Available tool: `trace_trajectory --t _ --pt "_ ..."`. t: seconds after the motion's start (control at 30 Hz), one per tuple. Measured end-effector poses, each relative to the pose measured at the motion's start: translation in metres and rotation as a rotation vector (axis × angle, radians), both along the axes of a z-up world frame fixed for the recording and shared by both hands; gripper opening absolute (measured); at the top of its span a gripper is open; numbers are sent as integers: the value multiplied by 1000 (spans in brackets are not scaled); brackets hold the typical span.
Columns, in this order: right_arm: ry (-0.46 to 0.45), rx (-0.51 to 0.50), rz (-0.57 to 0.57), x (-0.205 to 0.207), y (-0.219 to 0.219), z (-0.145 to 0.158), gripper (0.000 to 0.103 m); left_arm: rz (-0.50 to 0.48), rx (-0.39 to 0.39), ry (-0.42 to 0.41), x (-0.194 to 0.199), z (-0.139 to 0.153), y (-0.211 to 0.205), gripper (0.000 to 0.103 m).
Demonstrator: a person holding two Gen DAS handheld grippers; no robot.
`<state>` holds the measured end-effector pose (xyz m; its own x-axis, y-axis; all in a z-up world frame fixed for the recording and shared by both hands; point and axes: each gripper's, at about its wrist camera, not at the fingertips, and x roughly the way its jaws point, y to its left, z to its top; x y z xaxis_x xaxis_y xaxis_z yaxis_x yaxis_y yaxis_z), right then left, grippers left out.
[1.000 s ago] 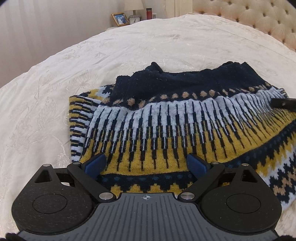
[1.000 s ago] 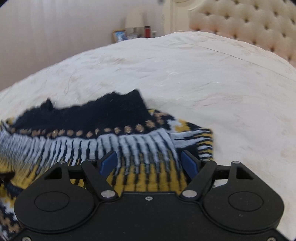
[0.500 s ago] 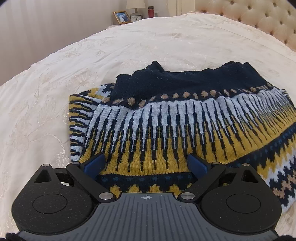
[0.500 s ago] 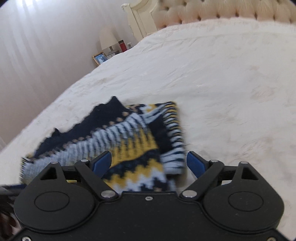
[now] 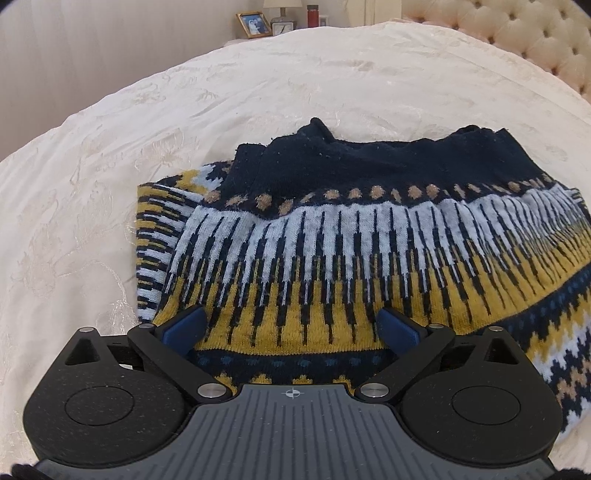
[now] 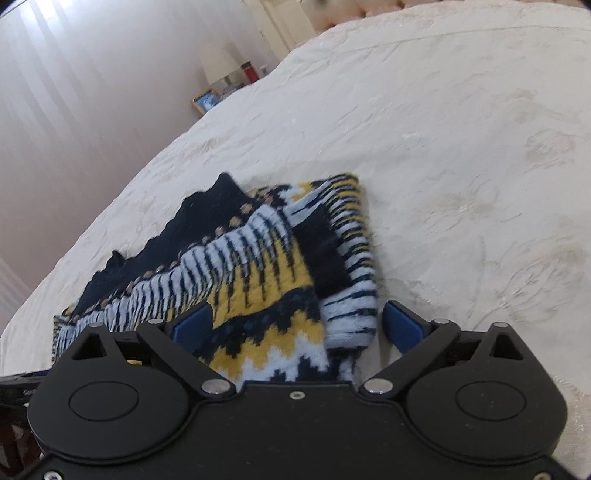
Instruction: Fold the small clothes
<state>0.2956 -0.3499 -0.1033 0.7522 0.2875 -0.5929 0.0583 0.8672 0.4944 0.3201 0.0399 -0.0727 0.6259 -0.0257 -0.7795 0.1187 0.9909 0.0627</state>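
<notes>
A small knitted sweater (image 5: 332,251), navy, white and yellow patterned, lies folded on the cream bedspread (image 5: 258,92). Its navy band is at the far edge and a striped sleeve edge shows at the left. My left gripper (image 5: 291,326) is open, its blue pads spread wide over the sweater's near yellow band. In the right wrist view the sweater (image 6: 258,266) lies ahead and left, a striped sleeve folded along its right side. My right gripper (image 6: 297,326) is open over the sweater's near right corner, holding nothing.
A tufted headboard (image 5: 517,33) stands at the far right. A nightstand with a framed photo (image 5: 253,24), a clock, a lamp and a red bottle (image 5: 312,20) is beyond the bed. Curtains (image 6: 74,92) hang on the left. The left gripper's body shows at the lower left edge (image 6: 22,384).
My right gripper has drawn back and swung right, tilting, from over the sweater's middle to its near right corner. The left gripper has stayed in place, rising slightly.
</notes>
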Motion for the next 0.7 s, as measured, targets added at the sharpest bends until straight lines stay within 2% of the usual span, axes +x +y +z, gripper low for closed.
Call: trace_trajectory --t 0.1,0.17,0.23,0.3,0.4,0.47,0.57,0.63,0.7 --pt "12 8 10 0 0 -1 102 12 -21 21 1 6 2 98" --pt "18 24 13 0 -1 0 102 53 -34 37 -1 15 2 90" --pt "22 48 9 -1 -4 0 102 85 -59 49 -5 26 -1 89" --pt "27 75 4 -1 -8 -1 102 61 -84 24 -14 38 -11 89" --pt "35 98 4 -1 -10 0 102 2 -51 -12 -22 47 -36 90" --pt "39 108 8 -2 -11 0 102 -31 -7 -6 -21 43 -53 90" --pt "42 112 14 -2 -12 0 102 -51 40 52 -14 22 -69 90" --pt "44 116 16 -1 -12 -1 102 -27 30 89 -9 5 -69 92" --pt "47 118 21 0 -12 -2 102 -14 8 70 -8 -2 -66 99"
